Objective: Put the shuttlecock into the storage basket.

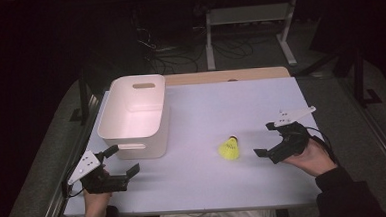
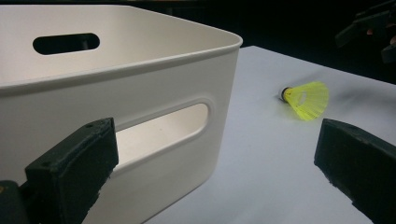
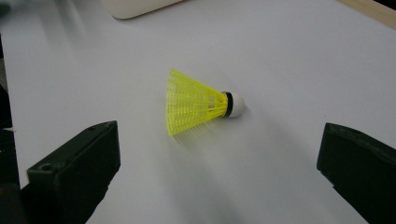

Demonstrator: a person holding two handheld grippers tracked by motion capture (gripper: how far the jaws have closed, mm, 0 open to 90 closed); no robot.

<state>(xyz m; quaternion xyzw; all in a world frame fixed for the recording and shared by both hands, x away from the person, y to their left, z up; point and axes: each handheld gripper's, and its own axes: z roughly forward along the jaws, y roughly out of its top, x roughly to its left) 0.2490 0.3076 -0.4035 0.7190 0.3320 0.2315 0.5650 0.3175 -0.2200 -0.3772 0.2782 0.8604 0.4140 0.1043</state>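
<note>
Lying untouched on the tabletop (image 1: 201, 113), yellow shuttlecock (image 1: 229, 148) sits right of the white bin (image 1: 134, 116). Right claw (image 1: 265, 140) gapes wide beside it; left claw (image 1: 123, 161) gapes too. Pickup and binning remain.

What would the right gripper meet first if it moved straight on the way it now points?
Most likely the yellow shuttlecock, lying on its side ahead of the open right gripper; the table between looks free.

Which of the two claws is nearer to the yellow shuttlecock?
The right claw: it faces the shuttlecock across a short stretch of table. The left claw sits farther away, beside the white bin.
</note>
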